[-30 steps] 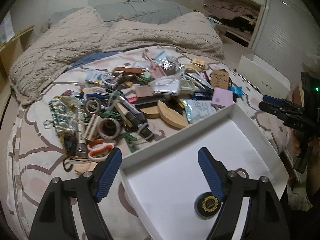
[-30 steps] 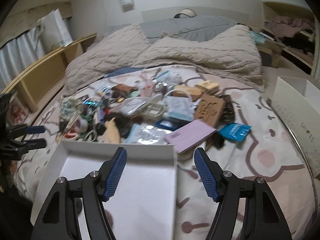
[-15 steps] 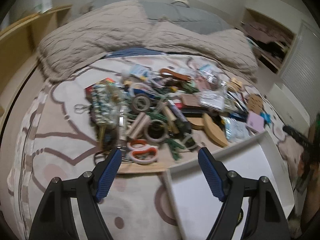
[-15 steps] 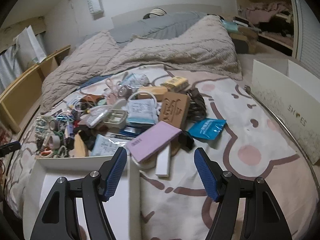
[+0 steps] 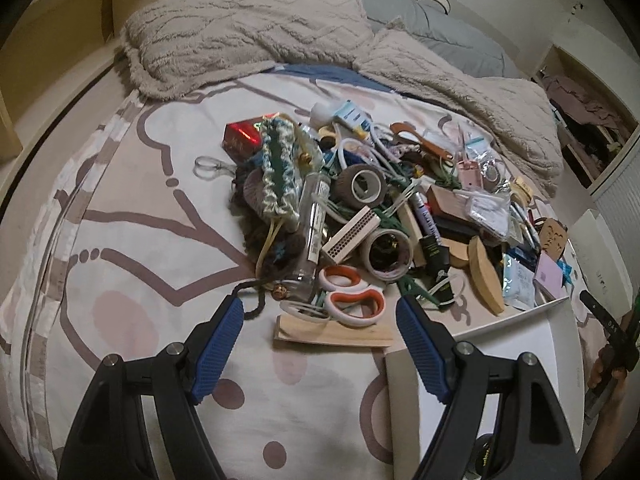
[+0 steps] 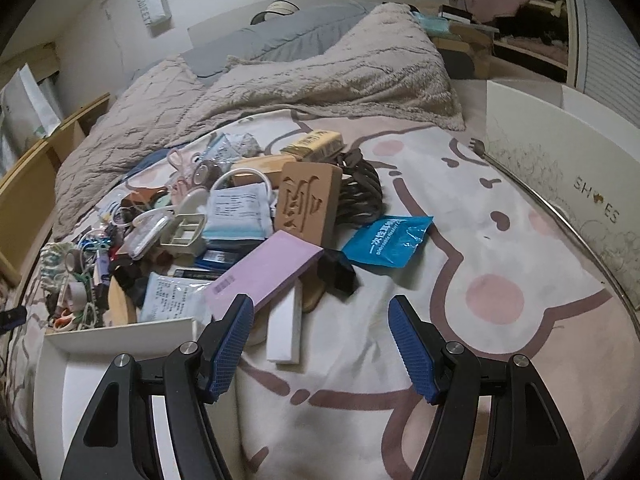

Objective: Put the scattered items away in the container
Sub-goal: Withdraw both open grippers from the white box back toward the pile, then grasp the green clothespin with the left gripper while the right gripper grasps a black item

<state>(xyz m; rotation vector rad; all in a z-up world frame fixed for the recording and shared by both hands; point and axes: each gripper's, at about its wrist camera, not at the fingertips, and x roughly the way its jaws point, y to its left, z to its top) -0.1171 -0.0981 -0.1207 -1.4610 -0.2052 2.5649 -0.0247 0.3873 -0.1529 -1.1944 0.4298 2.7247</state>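
A heap of small items covers the bedspread. In the left wrist view my left gripper (image 5: 319, 316) is open and empty, just short of orange-handled scissors (image 5: 350, 294) lying on a flat wooden strip (image 5: 332, 334); tape rolls (image 5: 387, 254), a clear bottle (image 5: 314, 220) and a knitted pouch (image 5: 278, 172) lie beyond. The white box (image 5: 520, 344) sits at lower right. In the right wrist view my right gripper (image 6: 321, 318) is open and empty above a long white box (image 6: 286, 326) and a pink box (image 6: 264, 274). A blue packet (image 6: 388, 236) and a carved wooden block (image 6: 306, 204) lie farther off. The white box's corner (image 6: 120, 330) is at lower left.
A beige blanket (image 6: 312, 76) and grey pillows fill the head of the bed. A white shoe box (image 6: 568, 188) stands along the bed's right edge. Wooden shelving (image 5: 52, 28) runs along the left side. Bare patterned bedspread (image 5: 132, 240) lies left of the heap.
Both grippers swung away from the white box toward the heap and came lower. The left now faces the scissors, the right faces the pink and long white boxes. Both jaws kept the same width.
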